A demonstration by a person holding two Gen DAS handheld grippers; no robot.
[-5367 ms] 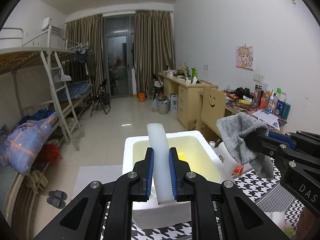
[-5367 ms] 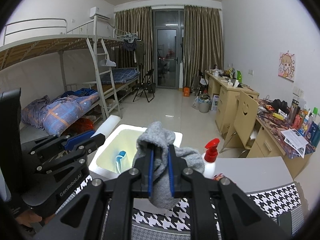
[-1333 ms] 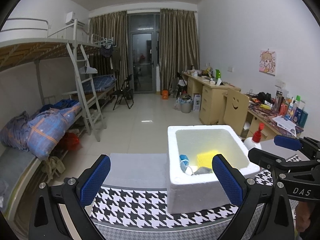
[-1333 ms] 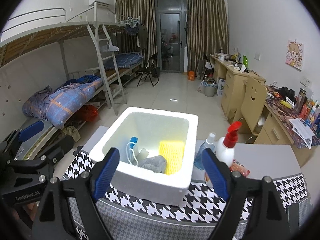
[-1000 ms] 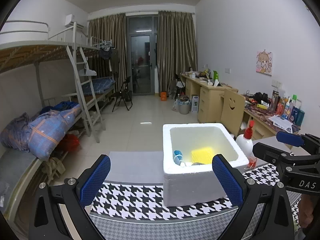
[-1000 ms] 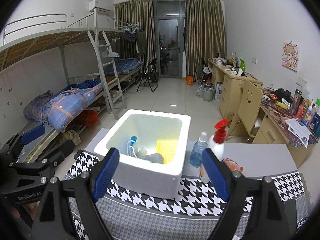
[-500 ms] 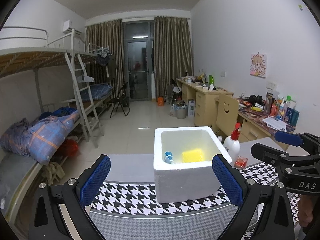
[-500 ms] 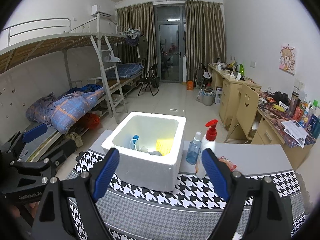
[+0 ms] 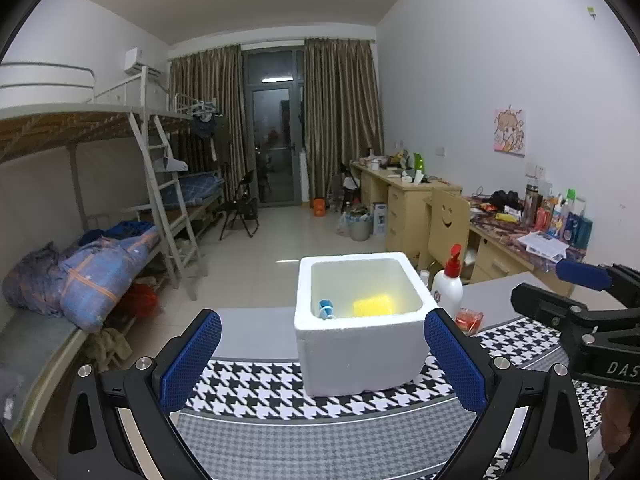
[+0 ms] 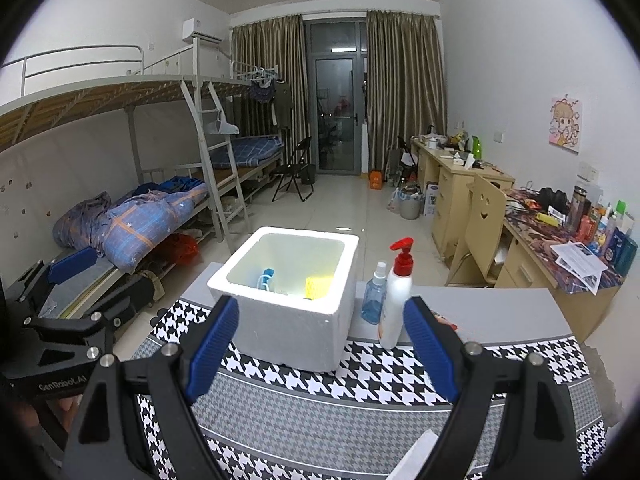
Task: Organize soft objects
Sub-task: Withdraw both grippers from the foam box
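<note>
A white foam box [image 9: 362, 354] [image 10: 288, 324] stands on the houndstooth tablecloth [image 9: 256, 390] [image 10: 400, 364]. Inside it lie a yellow sponge [image 9: 372, 306] [image 10: 319, 286] and a blue-and-white soft item [image 9: 325, 307] [image 10: 266, 278]. My left gripper [image 9: 322, 354] is open and empty, held back from the box. My right gripper [image 10: 320, 340] is also open and empty, back from the box on its near side. Each gripper shows at the other view's edge.
A white pump bottle with a red top [image 10: 396, 300] [image 9: 449, 284] and a small blue spray bottle [image 10: 374, 298] stand right of the box, with a red packet [image 9: 468, 318] beside them. A white object [image 10: 416, 458] lies at the near table edge. Desks and a chair stand right, bunk beds left.
Both grippers have drawn back from the box, which now looks smaller and farther away. Earlier they held a white piece and a grey cloth over the box; both are now empty.
</note>
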